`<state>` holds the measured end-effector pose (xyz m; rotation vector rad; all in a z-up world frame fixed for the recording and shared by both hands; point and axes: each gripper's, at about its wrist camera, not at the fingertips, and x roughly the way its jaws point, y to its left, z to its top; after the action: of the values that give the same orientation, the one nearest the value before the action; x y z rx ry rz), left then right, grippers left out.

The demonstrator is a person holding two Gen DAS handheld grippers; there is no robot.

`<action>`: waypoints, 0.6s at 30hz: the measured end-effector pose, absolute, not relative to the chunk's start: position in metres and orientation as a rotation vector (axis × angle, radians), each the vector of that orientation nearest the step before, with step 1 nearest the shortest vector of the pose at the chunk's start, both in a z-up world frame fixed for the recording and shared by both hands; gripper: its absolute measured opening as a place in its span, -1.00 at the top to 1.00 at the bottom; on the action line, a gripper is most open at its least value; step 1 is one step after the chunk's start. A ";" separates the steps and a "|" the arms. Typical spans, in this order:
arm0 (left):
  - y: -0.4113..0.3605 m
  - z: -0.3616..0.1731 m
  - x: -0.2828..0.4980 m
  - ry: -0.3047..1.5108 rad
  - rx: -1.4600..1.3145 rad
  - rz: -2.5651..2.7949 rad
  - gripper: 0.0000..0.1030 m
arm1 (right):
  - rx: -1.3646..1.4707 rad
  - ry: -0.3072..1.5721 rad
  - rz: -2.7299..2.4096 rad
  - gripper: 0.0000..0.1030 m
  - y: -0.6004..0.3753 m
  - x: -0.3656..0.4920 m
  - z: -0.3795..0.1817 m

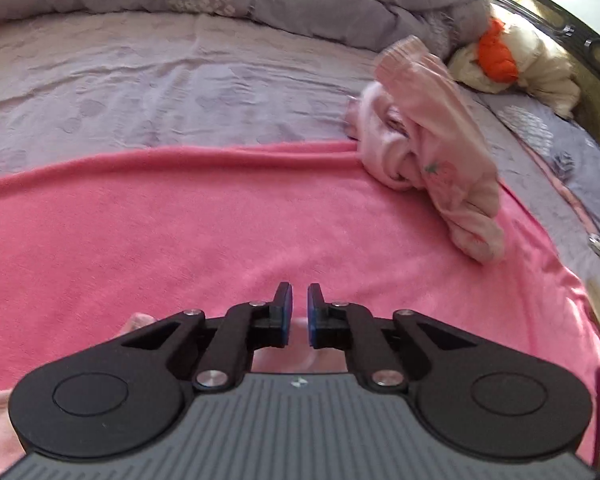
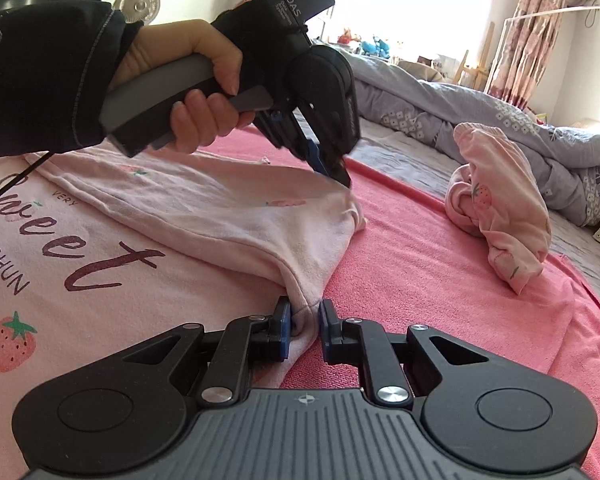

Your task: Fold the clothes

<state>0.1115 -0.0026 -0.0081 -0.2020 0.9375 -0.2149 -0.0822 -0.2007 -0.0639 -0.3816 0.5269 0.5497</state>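
A pale pink shirt (image 2: pixel 100 280) with "Sweet" lettering and a strawberry print lies on a pink blanket (image 2: pixel 440 280). One part of it is folded over and raised as a ridge. My right gripper (image 2: pixel 304 322) is shut on a bunched corner of that fold near the front. A hand (image 2: pixel 188 80) in a black sleeve holds my left gripper (image 2: pixel 342 178), whose tips pinch the far end of the same fold. In the left wrist view the left gripper (image 1: pixel 300 308) is nearly closed, with pale pink cloth showing between its pads.
A second pale pink garment (image 2: pixel 496 216) lies crumpled at the blanket's far right edge, also in the left wrist view (image 1: pixel 432 152). A grey quilt (image 2: pixel 500 128) is heaped along the back of the bed. An orange and cream bundle (image 1: pixel 496 56) sits by the headboard.
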 end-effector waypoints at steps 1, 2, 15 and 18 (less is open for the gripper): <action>0.002 -0.009 0.114 0.945 -0.210 -0.208 0.86 | -0.381 0.527 0.550 0.67 -0.201 -0.082 -0.064; 0.005 -0.009 0.115 0.955 -0.232 -0.225 0.86 | -0.381 0.527 0.550 0.67 -0.201 -0.082 -0.064; -0.065 0.008 0.099 1.002 0.084 -0.413 -0.18 | -0.379 0.527 0.546 0.65 -0.201 -0.082 -0.064; -0.084 -0.002 0.090 1.002 0.256 -0.393 -0.15 | -0.381 0.526 0.544 0.64 -0.201 -0.082 -0.064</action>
<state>0.0898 -0.0836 -0.0022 0.2561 1.0018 -0.3932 -0.0819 -0.2008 -0.0644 -0.3812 0.5256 0.5443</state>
